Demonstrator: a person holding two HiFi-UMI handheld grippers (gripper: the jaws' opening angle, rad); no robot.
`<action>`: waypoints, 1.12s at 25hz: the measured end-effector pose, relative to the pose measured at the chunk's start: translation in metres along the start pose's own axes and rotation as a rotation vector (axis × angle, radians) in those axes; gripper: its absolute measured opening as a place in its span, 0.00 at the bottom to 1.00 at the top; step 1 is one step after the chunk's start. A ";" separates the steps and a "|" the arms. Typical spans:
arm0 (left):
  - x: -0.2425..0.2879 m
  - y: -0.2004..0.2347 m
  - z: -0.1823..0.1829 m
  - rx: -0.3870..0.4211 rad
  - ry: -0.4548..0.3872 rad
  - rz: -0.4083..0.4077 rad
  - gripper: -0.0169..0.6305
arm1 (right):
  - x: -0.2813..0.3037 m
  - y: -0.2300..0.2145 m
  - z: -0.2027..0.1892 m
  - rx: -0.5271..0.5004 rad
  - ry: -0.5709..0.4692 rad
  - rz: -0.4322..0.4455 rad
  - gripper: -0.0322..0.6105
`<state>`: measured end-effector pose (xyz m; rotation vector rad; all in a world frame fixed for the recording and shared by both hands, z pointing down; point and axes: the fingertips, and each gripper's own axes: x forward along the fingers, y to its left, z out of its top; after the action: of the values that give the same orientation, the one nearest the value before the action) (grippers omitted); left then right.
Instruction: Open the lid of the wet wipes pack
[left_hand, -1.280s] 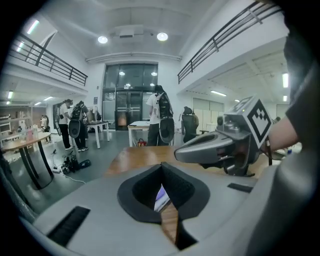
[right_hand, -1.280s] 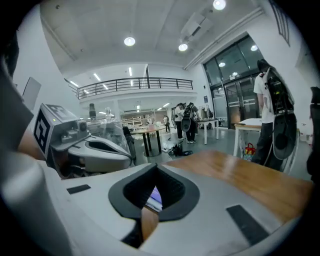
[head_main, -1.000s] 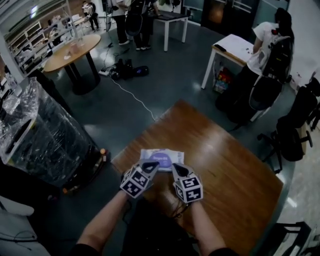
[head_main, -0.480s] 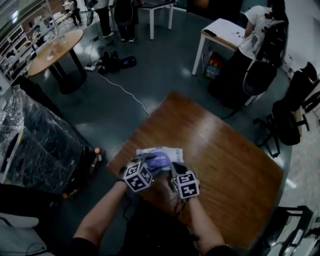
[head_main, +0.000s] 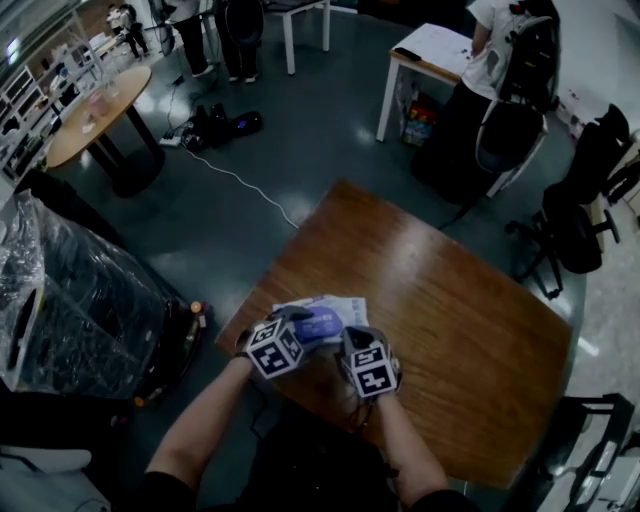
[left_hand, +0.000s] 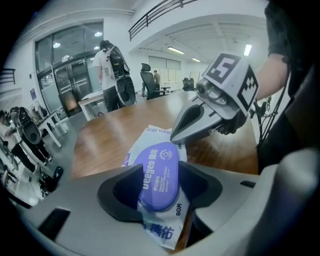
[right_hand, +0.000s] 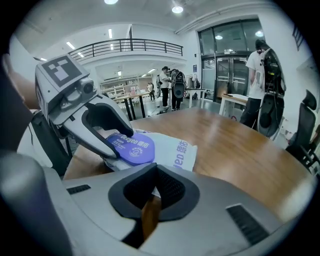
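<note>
HANDS ON THE PACK: The left gripper (left_hand: 160, 176), reaching in from 8 o'clock, stands spread wide astride the purple lid (head_main: 322, 323). Its jaws have just been opening, and a second ago they were shut short of the lid. The right gripper (right_hand: 156, 176), jaws pressed together and empty, has dropped to 4 o'clock of the lid. The wet wipes pack (right_hand: 176, 151) lies flat near the 9 o'clock corner of the wooden table (head_main: 450, 330), lid down.

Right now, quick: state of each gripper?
Left gripper: open, jaws just been opening, purple lid between them, not pressed.
Right gripper: shut, holding nothing.
</note>
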<state>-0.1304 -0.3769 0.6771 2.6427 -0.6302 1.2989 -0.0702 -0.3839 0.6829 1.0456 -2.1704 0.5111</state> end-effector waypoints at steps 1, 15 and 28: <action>-0.001 0.001 0.000 -0.017 -0.004 -0.017 0.36 | 0.000 0.000 0.000 -0.001 0.001 -0.003 0.07; -0.031 0.018 0.040 -0.099 -0.154 -0.131 0.12 | 0.002 -0.004 -0.004 0.033 0.027 -0.034 0.07; -0.027 0.082 0.055 -0.116 -0.290 0.009 0.10 | 0.000 -0.007 -0.004 0.070 0.021 -0.083 0.07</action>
<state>-0.1395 -0.4593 0.6162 2.7547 -0.7304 0.8563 -0.0631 -0.3856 0.6865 1.1573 -2.0942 0.5610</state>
